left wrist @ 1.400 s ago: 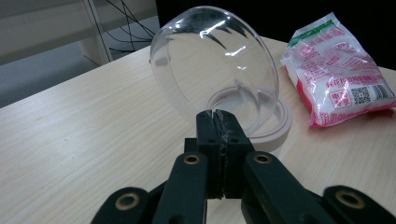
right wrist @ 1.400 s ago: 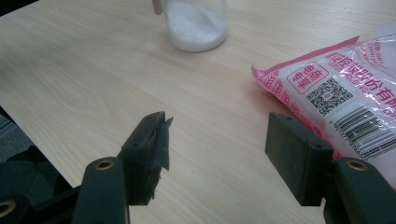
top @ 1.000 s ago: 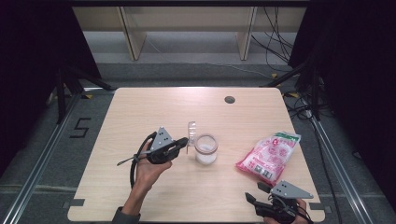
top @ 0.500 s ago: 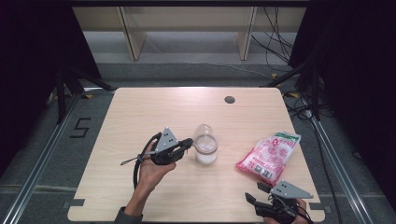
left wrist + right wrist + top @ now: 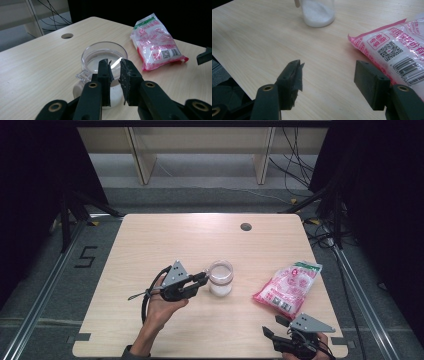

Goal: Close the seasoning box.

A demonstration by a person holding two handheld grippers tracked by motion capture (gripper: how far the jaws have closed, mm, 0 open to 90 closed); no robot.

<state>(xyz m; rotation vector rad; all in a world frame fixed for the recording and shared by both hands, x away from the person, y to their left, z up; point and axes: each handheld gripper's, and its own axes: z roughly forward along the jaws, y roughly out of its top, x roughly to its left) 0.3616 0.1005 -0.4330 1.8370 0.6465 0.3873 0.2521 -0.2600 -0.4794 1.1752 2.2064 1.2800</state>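
The clear cup (image 5: pixel 220 278), partly filled with white granules, is seen near the table's middle, with the left gripper (image 5: pixel 203 279) brought against its left side. The jaws are nearly together at the cup's near rim; whether the rim is pinched cannot be told. The right gripper (image 5: pixel 270 326) is held with jaws wide apart at the table's near right edge, just short of the pink bag (image 5: pixel 288 285).

A large "5" (image 5: pixel 86 256) is marked on the floor left of the table. Chinese print, a QR code and a barcode are seen on the pink bag (image 5: pixel 397 52), too partial to be read.
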